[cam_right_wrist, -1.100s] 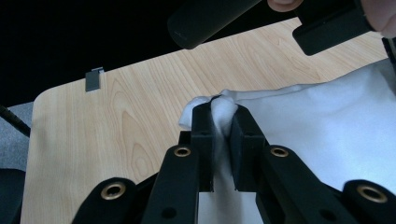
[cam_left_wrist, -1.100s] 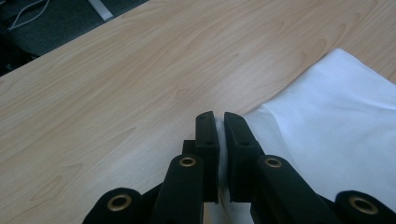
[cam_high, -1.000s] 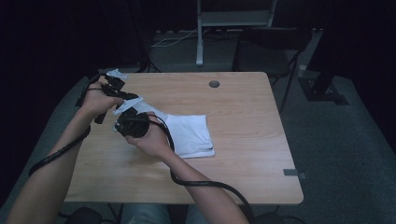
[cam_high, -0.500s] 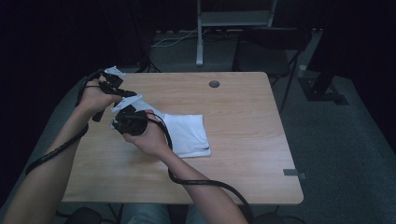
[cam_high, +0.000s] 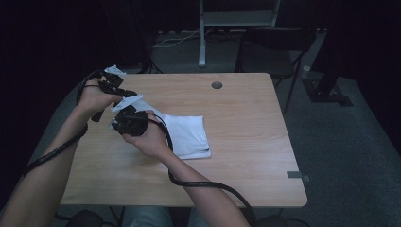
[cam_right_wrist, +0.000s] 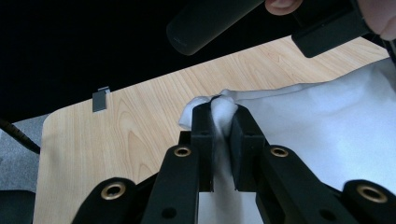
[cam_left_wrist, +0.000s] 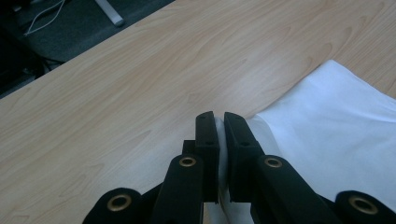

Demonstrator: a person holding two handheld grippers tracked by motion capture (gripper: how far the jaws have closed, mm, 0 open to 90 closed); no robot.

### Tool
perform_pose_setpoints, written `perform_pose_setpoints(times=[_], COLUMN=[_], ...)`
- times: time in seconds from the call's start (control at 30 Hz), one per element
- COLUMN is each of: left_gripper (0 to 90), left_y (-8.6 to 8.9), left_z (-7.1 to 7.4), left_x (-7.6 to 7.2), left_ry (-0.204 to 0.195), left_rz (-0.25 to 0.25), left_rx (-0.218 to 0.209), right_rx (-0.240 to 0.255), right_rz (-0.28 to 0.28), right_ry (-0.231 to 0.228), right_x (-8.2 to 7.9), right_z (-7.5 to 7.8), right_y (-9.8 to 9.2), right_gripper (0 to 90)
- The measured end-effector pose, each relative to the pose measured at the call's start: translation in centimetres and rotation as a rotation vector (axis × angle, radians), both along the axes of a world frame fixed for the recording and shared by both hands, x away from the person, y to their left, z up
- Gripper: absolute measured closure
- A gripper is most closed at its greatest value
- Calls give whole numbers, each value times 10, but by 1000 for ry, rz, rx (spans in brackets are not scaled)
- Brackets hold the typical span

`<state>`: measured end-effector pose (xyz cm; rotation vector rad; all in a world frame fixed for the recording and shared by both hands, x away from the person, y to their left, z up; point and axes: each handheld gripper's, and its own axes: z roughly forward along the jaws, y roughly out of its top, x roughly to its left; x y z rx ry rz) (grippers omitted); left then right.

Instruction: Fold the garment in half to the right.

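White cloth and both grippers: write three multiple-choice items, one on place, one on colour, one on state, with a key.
1. Where does the white cloth lie on the table?
A. near the far right corner
B. left of the middle, by the hands
C. hanging off the near edge

2. What colour is the tabletop?
A. light wood
B. glossy black
C. green

3. How does the right gripper stand?
A. wide open above the cloth
B. shut on nothing
C. shut on a bunched fold of the cloth

Key: 1 B, the high view shows the cloth beside both hands; 2 A, pale wood grain shows in every view; 3 C, cloth bulges between its jaws. The left gripper likewise pinches the cloth's edge.
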<state>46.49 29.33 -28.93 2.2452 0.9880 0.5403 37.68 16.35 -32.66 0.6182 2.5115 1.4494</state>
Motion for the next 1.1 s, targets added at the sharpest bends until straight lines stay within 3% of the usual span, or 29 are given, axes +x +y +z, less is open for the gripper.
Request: perform_pose_setpoints(times=[1.1], left_gripper=[856], left_y=[5], left_z=[4], left_x=[0], left_ry=[0], left_rz=[14], left_rx=[10], right_rx=[17], right_rz=[0], right_ry=[4], right_x=[1], right_z=[2], right_y=[5], right_gripper=[828])
